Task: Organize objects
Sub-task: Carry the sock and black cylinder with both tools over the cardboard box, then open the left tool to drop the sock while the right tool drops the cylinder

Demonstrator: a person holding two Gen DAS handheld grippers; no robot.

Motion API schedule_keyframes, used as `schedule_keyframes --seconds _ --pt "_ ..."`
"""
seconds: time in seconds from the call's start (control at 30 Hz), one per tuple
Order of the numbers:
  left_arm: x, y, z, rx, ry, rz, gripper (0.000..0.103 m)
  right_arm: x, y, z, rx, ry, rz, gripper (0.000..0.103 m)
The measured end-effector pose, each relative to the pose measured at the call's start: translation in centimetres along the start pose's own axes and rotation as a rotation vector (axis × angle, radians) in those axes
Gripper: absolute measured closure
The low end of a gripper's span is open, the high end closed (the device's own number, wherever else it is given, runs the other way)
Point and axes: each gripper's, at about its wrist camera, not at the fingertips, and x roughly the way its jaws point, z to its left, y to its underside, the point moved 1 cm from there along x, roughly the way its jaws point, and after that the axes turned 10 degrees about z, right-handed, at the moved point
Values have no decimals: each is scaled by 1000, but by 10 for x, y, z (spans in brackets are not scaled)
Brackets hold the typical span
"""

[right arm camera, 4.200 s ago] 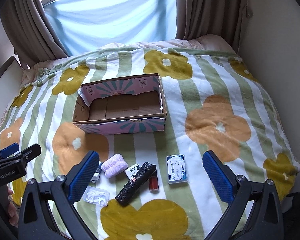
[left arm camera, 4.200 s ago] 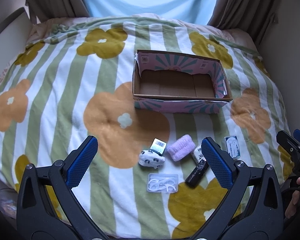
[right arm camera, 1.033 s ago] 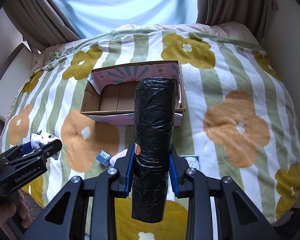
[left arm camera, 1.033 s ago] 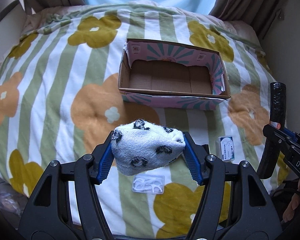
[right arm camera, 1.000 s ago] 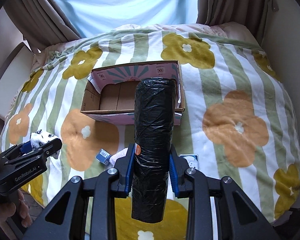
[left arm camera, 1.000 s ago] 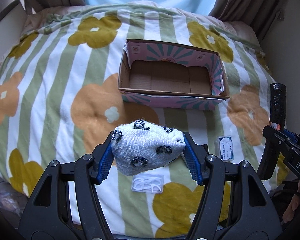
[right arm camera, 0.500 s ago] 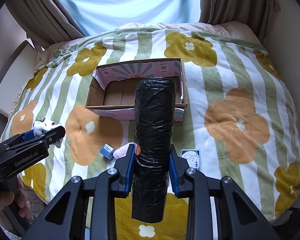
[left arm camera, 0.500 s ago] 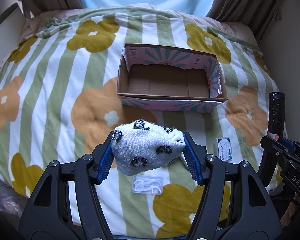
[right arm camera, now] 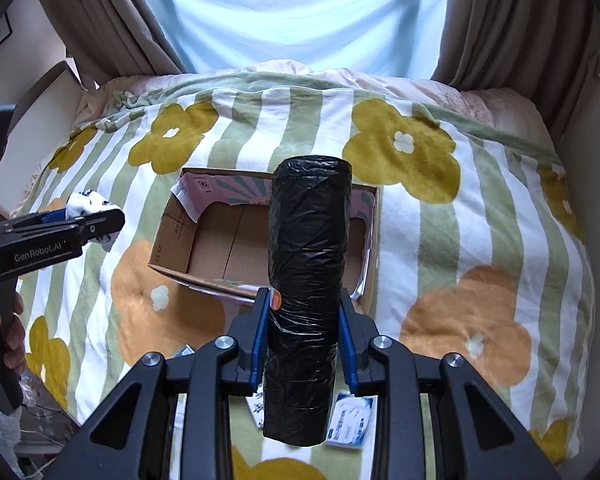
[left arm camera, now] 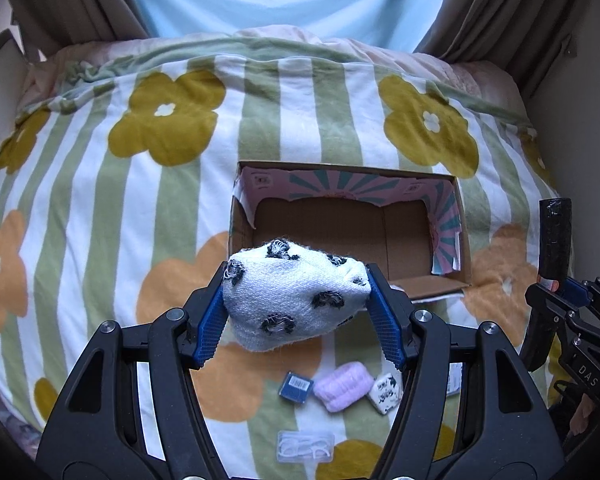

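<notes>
My left gripper (left arm camera: 296, 316) is shut on a white sock bundle with black spots (left arm camera: 292, 304), held in the air just in front of the open cardboard box (left arm camera: 244, 216). The same sock bundle (right arm camera: 85, 202) shows at the left of the right wrist view. My right gripper (right arm camera: 303, 336) is shut on an upright black roll of bin bags (right arm camera: 306, 264), over the box's (right arm camera: 168, 244) near right edge. The roll (left arm camera: 554, 236) also stands at the right edge of the left wrist view. The box's floor looks bare where visible.
On the flowered blanket (left arm camera: 100, 184) near me lie a small blue box (left arm camera: 296, 387), a pink rolled cloth (left arm camera: 342, 386), a white patterned packet (left arm camera: 387, 391), a clear plastic packet (left arm camera: 306, 446) and a white-blue card pack (right arm camera: 352, 420). Curtains (right arm camera: 100, 16) and walls close in both sides.
Both grippers have moved forward toward the box with their loads; the box appears closer and the small items have slid lower in view. 4.2 s ago both grippers were open and empty.
</notes>
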Motion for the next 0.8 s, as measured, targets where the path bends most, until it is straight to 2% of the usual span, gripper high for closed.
schedule_keyframes --seconds 0.27,0.4,0.47,0.63,0.8 --pt "84 -56 -4 27 4 98 43 75 -56 7 -172 64 82 75" --pt "129 -72 -10 62 -5 136 43 118 -72 13 -251 48 137 75" --pt "151 -77 -14 80 -6 153 43 142 -76 16 -288 24 176 75" --pt "196 -82 -17 95 -9 194 43 194 -72 27 -358 25 250 75" --pt "215 -82 -18 125 -28 210 43 217 -70 27 -365 10 277 75"
